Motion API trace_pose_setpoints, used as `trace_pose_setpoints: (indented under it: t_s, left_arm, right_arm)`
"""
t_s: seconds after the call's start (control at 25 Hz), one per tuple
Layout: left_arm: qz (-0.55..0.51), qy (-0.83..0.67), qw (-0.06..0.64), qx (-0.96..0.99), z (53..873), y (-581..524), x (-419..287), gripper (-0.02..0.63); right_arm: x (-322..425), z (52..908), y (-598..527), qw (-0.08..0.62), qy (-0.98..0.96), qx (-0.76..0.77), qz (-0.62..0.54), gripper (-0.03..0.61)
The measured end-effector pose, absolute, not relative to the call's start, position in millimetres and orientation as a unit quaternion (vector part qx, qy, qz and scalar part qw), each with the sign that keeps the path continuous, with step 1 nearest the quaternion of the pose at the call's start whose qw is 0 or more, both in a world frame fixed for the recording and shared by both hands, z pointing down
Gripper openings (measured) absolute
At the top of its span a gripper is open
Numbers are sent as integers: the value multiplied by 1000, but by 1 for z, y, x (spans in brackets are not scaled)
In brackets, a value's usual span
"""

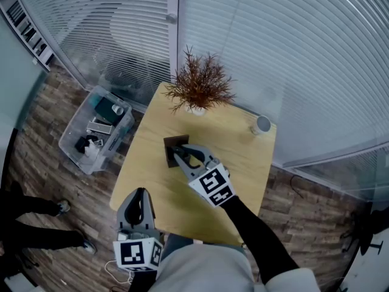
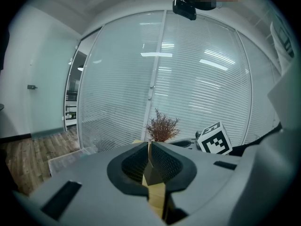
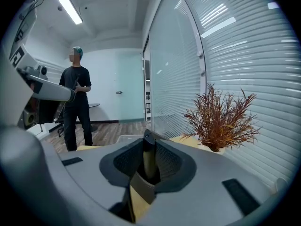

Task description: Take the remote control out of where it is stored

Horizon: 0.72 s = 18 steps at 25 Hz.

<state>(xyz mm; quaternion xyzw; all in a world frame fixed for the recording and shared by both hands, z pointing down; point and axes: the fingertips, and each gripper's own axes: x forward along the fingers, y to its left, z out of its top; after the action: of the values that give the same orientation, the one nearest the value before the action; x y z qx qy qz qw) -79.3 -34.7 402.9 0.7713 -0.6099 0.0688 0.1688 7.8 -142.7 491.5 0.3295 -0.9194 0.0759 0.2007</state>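
Closest to me, the left gripper point(image 1: 141, 193) hangs closed and empty, while farther out on the table point(image 1: 243, 163) my right gripper point(image 1: 181, 154) clamps the remote control point(image 3: 147, 158), upright in its dark holder point(image 1: 171, 143), so I judge it lifts straight up.

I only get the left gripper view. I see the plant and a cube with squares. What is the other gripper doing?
Observer: The right gripper has its jaws closed on a slim dark thing standing upright, apparently the remote control.
Operator: Is it out?
Observer: I cannot tell. The head view shows the jaws right at a dark holder in the middle of the table.
Operator: Is anyone else there?
Observer: Yes. The right gripper view shows a person in dark clothes standing on the wooden floor.
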Motion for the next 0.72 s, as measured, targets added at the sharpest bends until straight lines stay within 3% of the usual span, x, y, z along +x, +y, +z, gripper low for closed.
trace_pose_setpoints:
  t_s: [0.72]
  left_arm:
    - [72, -604, 175, 774, 405, -35, -76, 28]
  right_arm:
    - [9, 483, -144, 191, -921, 332, 74, 78]
